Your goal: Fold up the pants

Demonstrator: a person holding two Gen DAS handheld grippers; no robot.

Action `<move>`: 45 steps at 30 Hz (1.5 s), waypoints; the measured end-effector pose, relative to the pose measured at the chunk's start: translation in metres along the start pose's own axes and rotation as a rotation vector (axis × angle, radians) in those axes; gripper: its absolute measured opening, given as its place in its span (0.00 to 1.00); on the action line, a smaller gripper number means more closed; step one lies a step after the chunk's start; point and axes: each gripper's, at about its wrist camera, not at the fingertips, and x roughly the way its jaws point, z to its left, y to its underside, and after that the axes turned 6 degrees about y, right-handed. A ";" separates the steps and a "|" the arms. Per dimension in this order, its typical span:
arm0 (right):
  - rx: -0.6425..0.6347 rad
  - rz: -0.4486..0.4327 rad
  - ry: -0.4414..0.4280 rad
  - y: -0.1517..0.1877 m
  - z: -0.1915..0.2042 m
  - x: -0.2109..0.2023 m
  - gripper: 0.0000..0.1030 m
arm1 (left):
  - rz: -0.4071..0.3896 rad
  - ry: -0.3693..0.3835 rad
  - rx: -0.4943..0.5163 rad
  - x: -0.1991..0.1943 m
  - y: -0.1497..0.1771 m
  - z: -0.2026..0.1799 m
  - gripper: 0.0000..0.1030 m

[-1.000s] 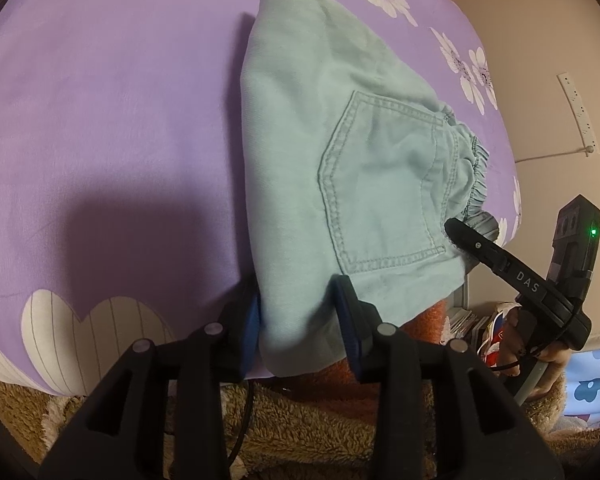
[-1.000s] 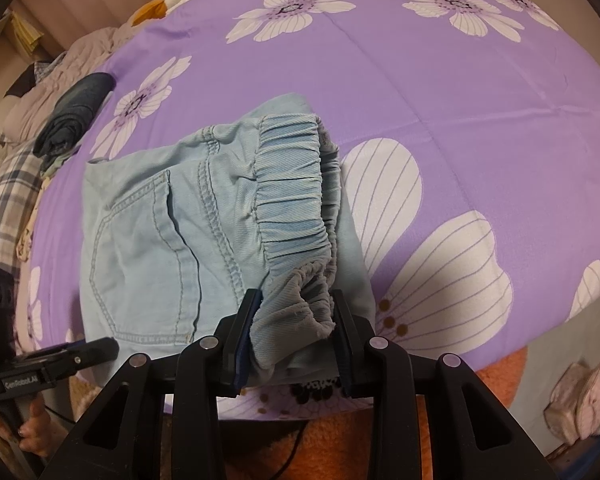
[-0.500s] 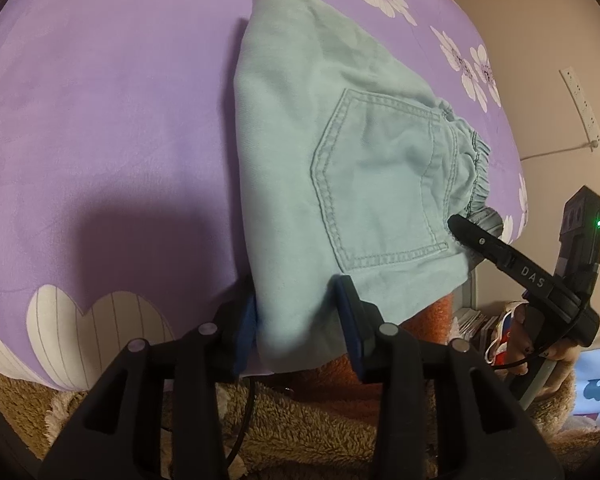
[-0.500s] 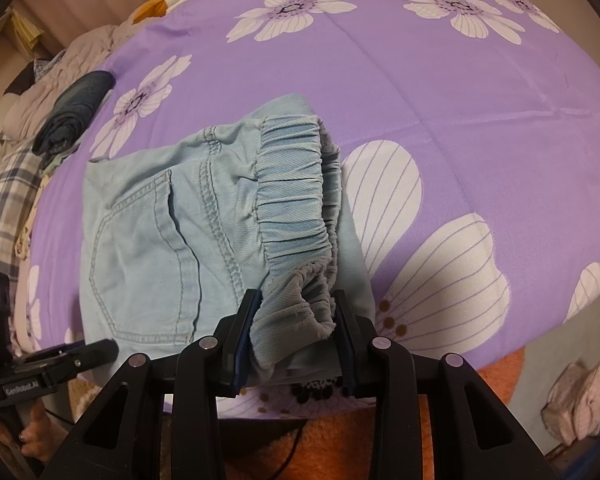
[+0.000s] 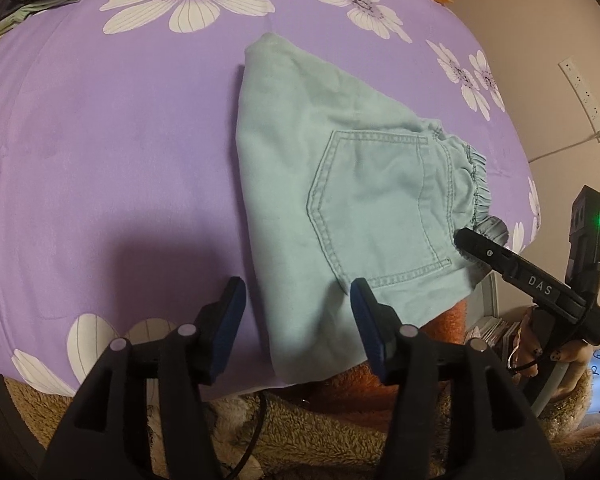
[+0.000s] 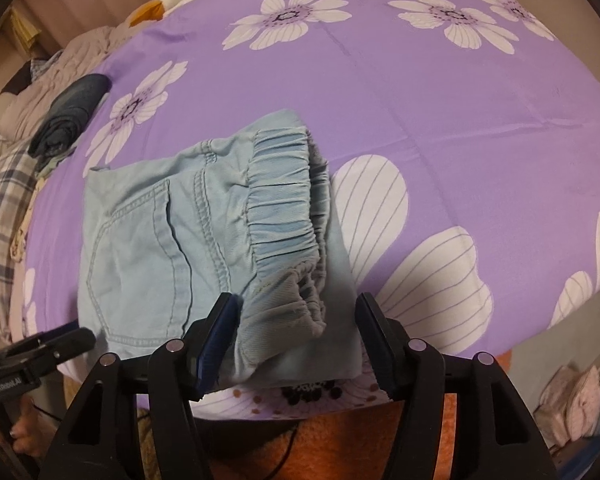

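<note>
Pale blue-green pants [image 5: 340,184] lie folded on the purple flowered bedspread [image 5: 100,160], back pocket up. My left gripper [image 5: 298,318] stands over their near corner. Its jaws are opening: the cloth lies between the blue pads [image 5: 230,320] and neither pad presses on it. In the right wrist view the elastic waistband end [image 6: 288,216] of the pants [image 6: 152,240] lies between the fingers of my right gripper [image 6: 296,334]. Those jaws are opening too, and the right pad [image 6: 374,340] stands well off the cloth. Each gripper shows at the edge of the other's view.
A rolled dark blue garment [image 6: 70,118] and a plaid cloth [image 6: 4,208] lie at the bed's far left. The bed's near edge runs just behind both grippers, with an orange fuzzy blanket [image 6: 340,432] below it. A wall power strip [image 5: 584,100] hangs at right.
Both pairs of jaws have spread apart and let go of the pants, which now rest loose on the bed. The left view has tipped up to show more bedspread.
</note>
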 end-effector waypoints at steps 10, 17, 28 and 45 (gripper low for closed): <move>0.003 -0.004 -0.022 -0.004 -0.002 -0.001 0.60 | -0.027 0.005 -0.013 -0.001 -0.013 0.005 0.60; -0.030 0.004 -0.029 -0.003 0.003 0.003 0.60 | -0.014 0.014 -0.074 0.013 -0.017 0.017 0.59; -0.050 -0.010 -0.029 0.002 0.001 0.006 0.60 | -0.095 0.020 -0.053 0.010 0.002 0.020 0.60; -0.039 -0.150 -0.128 -0.016 -0.024 -0.024 0.66 | -0.258 0.130 -0.058 -0.019 -0.008 0.036 0.53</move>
